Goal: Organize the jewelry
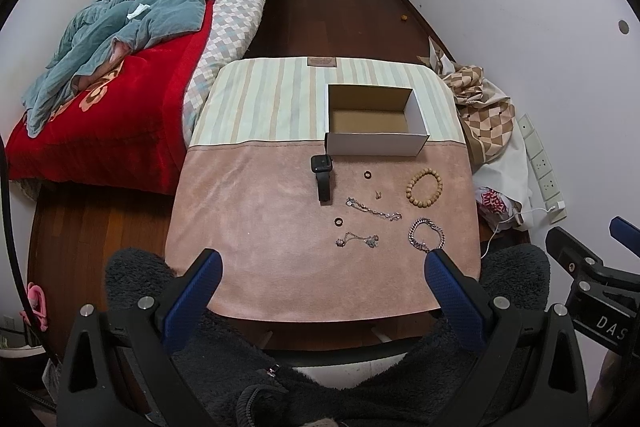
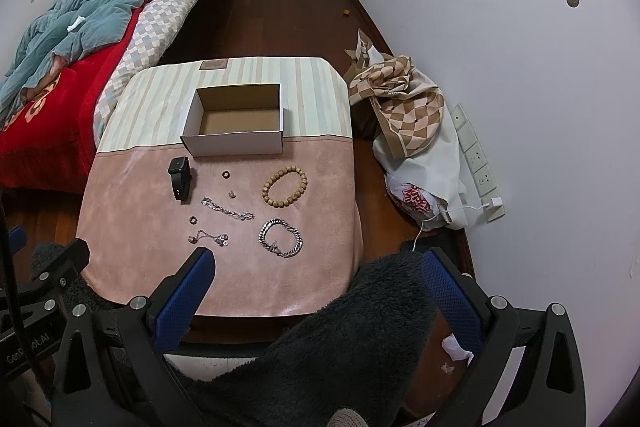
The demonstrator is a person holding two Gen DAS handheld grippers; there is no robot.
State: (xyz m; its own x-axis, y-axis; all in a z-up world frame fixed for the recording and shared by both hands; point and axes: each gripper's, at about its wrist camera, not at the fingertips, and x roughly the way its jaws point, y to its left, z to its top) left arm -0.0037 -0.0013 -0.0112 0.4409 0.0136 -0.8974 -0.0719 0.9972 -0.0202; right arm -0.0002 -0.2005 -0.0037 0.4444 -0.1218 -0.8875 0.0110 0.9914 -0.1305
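Observation:
An open empty cardboard box (image 1: 376,145) (image 2: 234,145) stands mid-table. In front of it on the pink cloth lie a black smartwatch (image 1: 322,173) (image 2: 180,177), a wooden bead bracelet (image 1: 424,187) (image 2: 285,187), a silver chain bracelet (image 1: 426,235) (image 2: 281,238), a thin silver chain (image 1: 374,209) (image 2: 228,209), a tangled small chain (image 1: 357,239) (image 2: 209,239), two dark rings (image 1: 367,174) (image 1: 339,222) and a tiny earring (image 1: 378,193). My left gripper (image 1: 324,263) is open above the table's near edge. My right gripper (image 2: 320,263) is open too, held near the front right corner. Both are empty.
The table (image 1: 248,227) is covered with a pink and striped cloth. A bed with a red blanket (image 1: 120,87) is on the left. Bags and a checked cloth (image 2: 404,115) lie on the floor at the right by the wall. Dark fleece sleeves show below both grippers.

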